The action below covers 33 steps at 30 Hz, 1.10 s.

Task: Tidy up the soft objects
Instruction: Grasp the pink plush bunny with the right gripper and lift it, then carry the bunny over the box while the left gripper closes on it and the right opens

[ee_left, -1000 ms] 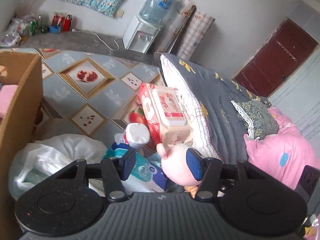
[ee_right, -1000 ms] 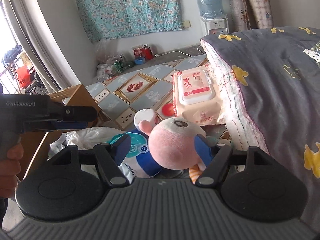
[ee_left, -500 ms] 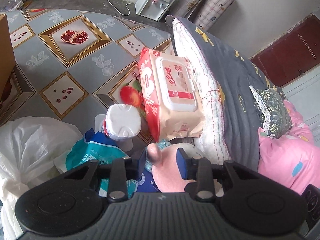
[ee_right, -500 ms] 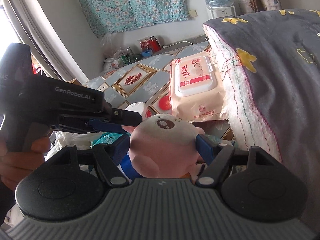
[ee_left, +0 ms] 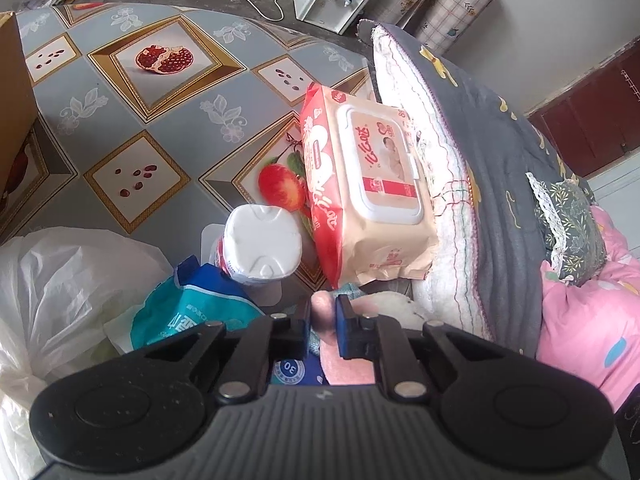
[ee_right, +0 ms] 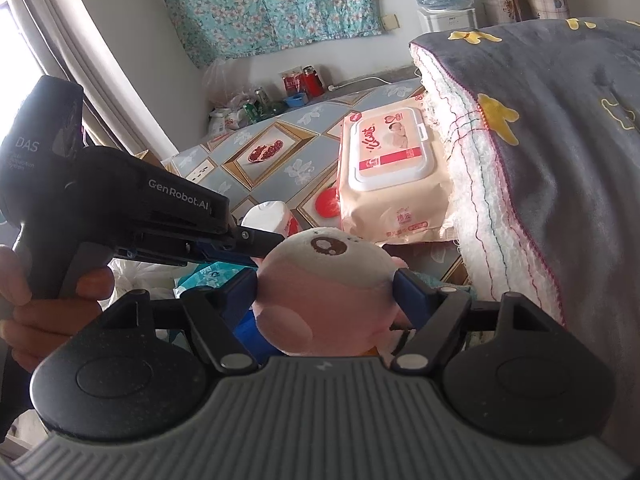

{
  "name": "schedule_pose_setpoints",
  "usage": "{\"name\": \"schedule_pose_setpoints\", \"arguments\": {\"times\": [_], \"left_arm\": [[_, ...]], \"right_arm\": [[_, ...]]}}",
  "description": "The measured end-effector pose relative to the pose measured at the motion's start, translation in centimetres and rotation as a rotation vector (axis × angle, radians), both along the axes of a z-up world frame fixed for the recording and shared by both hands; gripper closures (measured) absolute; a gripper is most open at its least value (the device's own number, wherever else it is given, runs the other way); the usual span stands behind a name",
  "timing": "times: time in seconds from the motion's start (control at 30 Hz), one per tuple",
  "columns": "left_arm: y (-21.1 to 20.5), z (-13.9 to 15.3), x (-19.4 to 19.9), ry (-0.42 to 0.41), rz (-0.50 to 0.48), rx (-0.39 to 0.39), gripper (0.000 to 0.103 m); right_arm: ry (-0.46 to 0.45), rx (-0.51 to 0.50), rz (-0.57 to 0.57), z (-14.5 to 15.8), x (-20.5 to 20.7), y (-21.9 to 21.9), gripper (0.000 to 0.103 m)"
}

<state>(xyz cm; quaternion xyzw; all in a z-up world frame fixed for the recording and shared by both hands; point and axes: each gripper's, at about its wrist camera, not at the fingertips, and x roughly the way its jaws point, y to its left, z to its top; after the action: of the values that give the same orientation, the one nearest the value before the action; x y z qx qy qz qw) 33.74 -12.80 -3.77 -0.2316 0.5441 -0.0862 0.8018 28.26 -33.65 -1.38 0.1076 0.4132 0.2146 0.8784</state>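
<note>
A pink and white plush toy (ee_right: 324, 288) sits between the jaws of my right gripper (ee_right: 325, 292), which is shut on its round head. My left gripper (ee_left: 322, 320) is shut on the toy's small pink ear (ee_left: 322, 314); the left gripper's body (ee_right: 132, 208) reaches in from the left in the right wrist view. A pack of baby wipes (ee_left: 368, 188) lies just beyond the toy on the patterned mat (ee_left: 140, 120), against a folded grey quilt (ee_left: 492, 184).
A white-capped bottle (ee_left: 260, 244) and a blue-green packet (ee_left: 192, 308) lie left of the toy. A white plastic bag (ee_left: 52, 292) is further left, a cardboard box (ee_left: 12, 92) at the left edge. Pink bedding (ee_left: 588, 312) lies right.
My left gripper came in over the toy and closed from open onto its ear. My right gripper closed on the toy's head and lifted it slightly.
</note>
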Motion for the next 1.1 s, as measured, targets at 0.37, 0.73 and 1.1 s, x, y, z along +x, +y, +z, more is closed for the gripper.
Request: {"name": "schedule_pose_setpoints", "arguments": {"times": [0.37,0.73,1.1], "left_arm": [[0.0,2.2,-1.5,-0.076,-0.02,-0.061,0.094],[3.8,10.9,-7.6,-0.274,0.002,-0.093,0.094],[18.1,18.5,-14.8,-0.47,0.237,0.01,0.093]], "right_arm": [[-0.025,0.02,-0.036,1.3,-1.8,-0.2,0.034],[-0.144,0.102,-0.037,8.9,-6.5,2.5,0.034],[-0.198,0.247,0.184,14.2,-6.6,17.4,0.034]]}}
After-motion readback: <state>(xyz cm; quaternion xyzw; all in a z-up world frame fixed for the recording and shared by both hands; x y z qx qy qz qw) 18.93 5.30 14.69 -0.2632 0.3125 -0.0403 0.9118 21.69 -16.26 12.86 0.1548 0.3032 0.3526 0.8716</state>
